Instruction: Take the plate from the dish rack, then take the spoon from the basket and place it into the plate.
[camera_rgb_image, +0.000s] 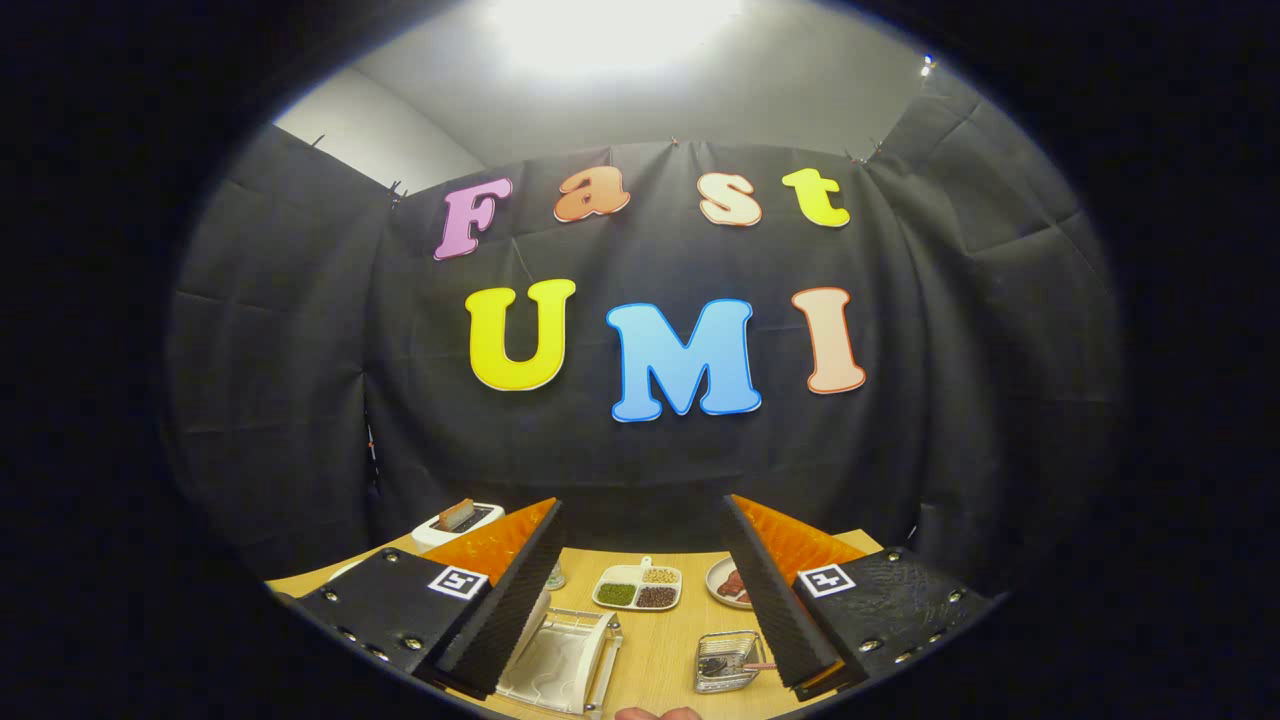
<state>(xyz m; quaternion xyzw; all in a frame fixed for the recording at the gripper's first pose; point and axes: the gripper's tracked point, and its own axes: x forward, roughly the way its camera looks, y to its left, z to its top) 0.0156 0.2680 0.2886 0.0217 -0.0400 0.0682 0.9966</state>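
Two fingers (640, 590) spread wide, holding nothing, raised above a wooden table (655, 650). Between them and below: dish rack (562, 662) close to the left finger, a white plate (535, 625) seemingly leaning in it, partly hidden behind that finger. Small wire basket (727, 661) sits near the right finger; spoon (745, 664) handle pokes out of it toward that finger, bowl end too small to make out. Beyond them: a white divided dish (637, 587) with green, tan and dark fills, mid-table; a round dish (727, 583) with something reddish just right of it, partly behind the right finger. Far left corner holds a white tray (459, 520) carrying a brown block. Bare tabletop between rack and basket, also between those and the divided dish. Black cloth wall closes the table's far edge. Part of a hand (657, 713) shows at the near edge.
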